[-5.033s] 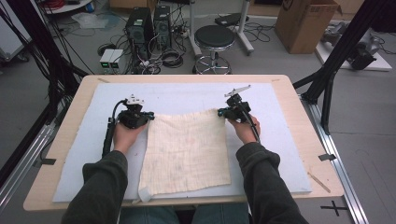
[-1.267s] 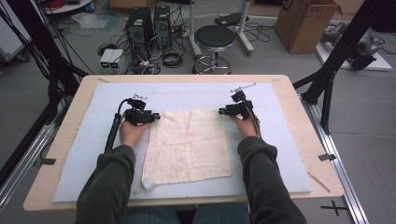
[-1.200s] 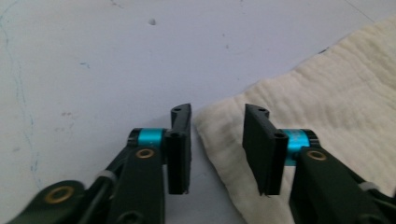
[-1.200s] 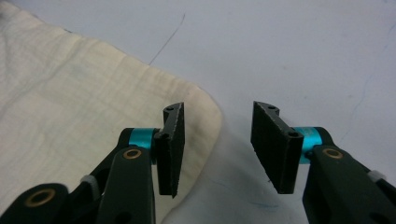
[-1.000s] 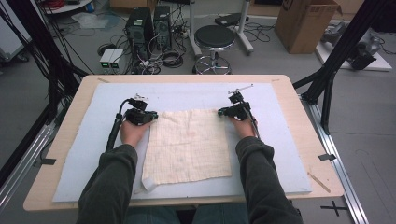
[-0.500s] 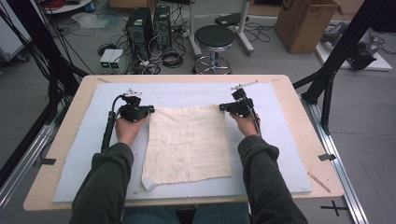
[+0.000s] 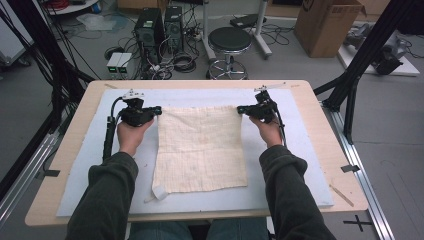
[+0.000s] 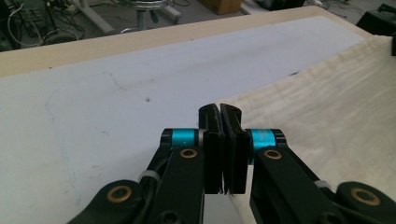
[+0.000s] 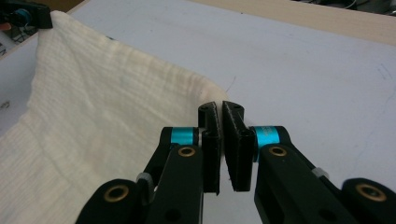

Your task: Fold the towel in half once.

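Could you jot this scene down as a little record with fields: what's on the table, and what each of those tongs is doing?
Item: cream square woven cloth, mostly flat
Surface: pale blue mat on wooden table
Left tongs: shut on the cloth's far left corner
Right tongs: shut on the cloth's far right corner
Far edge: lifted slightly between the tongs
Near left corner: small folded flap
Likely next: folding the cloth toward the person
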